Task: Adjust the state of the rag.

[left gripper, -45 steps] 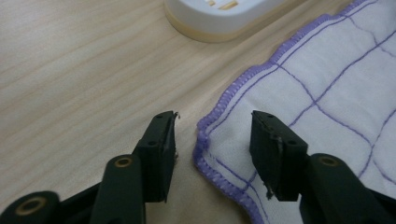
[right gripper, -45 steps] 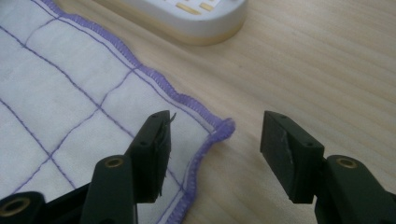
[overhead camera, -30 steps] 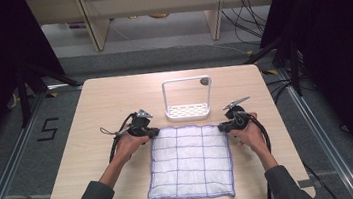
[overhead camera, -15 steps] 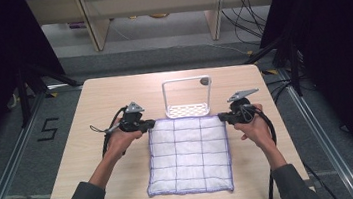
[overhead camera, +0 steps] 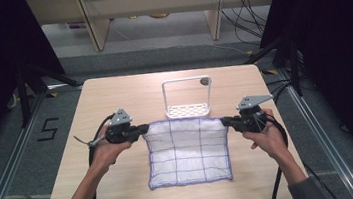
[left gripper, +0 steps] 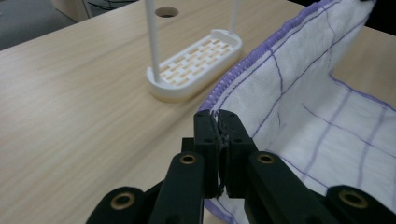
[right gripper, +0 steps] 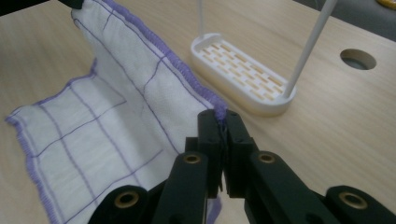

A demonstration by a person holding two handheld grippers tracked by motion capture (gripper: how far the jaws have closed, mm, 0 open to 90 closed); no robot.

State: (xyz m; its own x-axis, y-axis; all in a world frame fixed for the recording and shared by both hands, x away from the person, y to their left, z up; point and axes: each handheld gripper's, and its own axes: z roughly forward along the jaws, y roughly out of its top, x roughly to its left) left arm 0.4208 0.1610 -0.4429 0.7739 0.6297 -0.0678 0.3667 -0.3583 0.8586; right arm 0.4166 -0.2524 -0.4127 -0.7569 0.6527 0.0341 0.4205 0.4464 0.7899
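High view: both fingers pinch cloth [overhead camera: 187, 148] corners; white rack [overhead camera: 187, 98] just behind.

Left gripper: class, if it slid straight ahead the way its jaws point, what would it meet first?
Probably the white slotted rack standing just ahead on the wooden table. The left gripper is shut on the purple-edged white cloth, though depth is unclear.

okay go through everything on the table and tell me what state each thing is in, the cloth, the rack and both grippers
Cloth: far edge lifted and stretched between the grippers, near part lying on the table.
White rack: upright, bare, just beyond the cloth's raised edge.
Left gripper: shut on the cloth's far left corner.
Right gripper: shut on the cloth's far right corner.
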